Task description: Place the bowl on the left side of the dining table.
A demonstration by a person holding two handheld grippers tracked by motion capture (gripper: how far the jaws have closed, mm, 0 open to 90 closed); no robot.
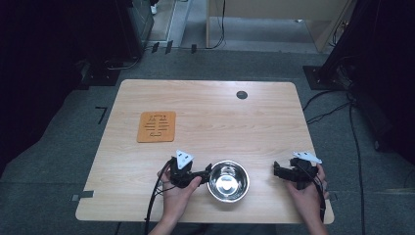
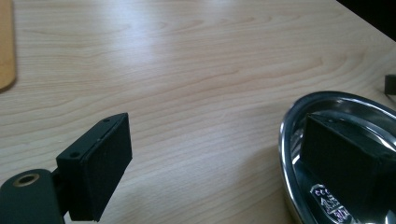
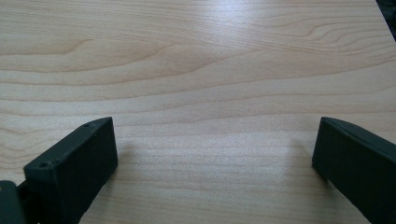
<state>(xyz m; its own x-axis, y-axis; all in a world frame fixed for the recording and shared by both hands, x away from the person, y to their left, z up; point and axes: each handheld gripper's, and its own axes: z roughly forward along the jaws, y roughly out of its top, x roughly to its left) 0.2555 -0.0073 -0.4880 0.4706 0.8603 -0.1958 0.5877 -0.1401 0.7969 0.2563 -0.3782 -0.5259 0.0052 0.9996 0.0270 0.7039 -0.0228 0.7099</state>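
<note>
While the left tool (image 1: 208, 172) sits at the rim of a steel bowl (image 1: 228, 180) in the high view, its own camera gives the detail: jaws wide apart, one over bare wood, the other inside the bowl (image 2: 299, 116), its pad reflected in the polished wall. Whether that inner jaw touches the metal cannot be told. Nothing is clamped. A small stamped or printed mark shows on the bowl's inner surface near that jaw; too blurred to read.

Right tool (image 1: 277, 171): jaws also spread apart with nothing between them; in the right gripper view (image 3: 215, 158) they frame plain wood grain of the table (image 3: 196, 56). High view places this tool near the table's right front corner, well apart from the bowl, held by the right hand (image 1: 304, 188). Left hand (image 1: 178, 193) grips the left tool from below; a black cable (image 1: 152, 198) trails off the front edge.

Bowl: near the front edge, between the two tools, apparently holding nothing but the jaw and reflections.

Farther out, high view: an orange square mat (image 1: 156, 127) with dark line markings, illegible, lies left of centre; its edge (image 2: 6, 46) appears in the left gripper view. A dark round grommet (image 1: 242, 94) sits near the far edge. Table (image 1: 220, 122) stands on grey carpet.
</note>
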